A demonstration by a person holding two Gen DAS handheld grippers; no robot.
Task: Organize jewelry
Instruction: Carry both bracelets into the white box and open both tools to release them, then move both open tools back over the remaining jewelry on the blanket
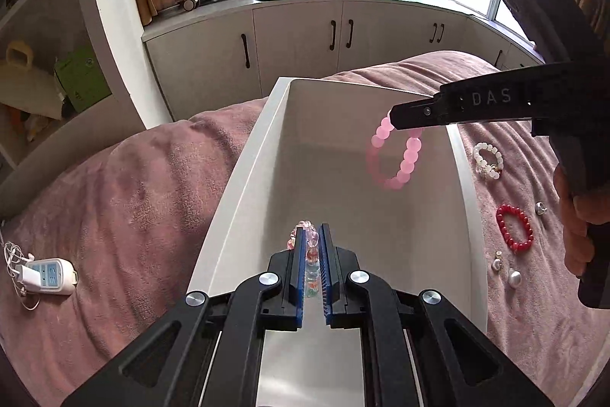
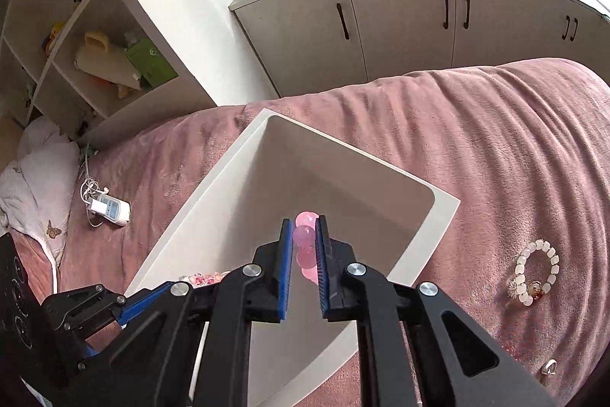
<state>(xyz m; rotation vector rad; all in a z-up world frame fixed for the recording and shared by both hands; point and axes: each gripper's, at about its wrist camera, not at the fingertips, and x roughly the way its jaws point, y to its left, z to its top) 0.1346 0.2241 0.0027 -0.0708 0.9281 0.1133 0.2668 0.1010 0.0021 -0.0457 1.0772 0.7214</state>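
Covering most of both views, a mauve blanket (image 2: 476,124) spreads under a white open box (image 1: 244,178), which sits on it. Both grippers reach over the box. The right gripper (image 2: 305,246) has its jaws pinching a pink bead bracelet (image 1: 396,155) that dangles above the box interior. The left gripper (image 1: 312,254) has its jaws clamped on a clear-and-pink beaded bracelet (image 1: 309,246). Beside the box on the blanket lie a red bead bracelet (image 1: 514,227), a white bead bracelet (image 2: 537,273), and 2 pearl earrings (image 1: 514,278).
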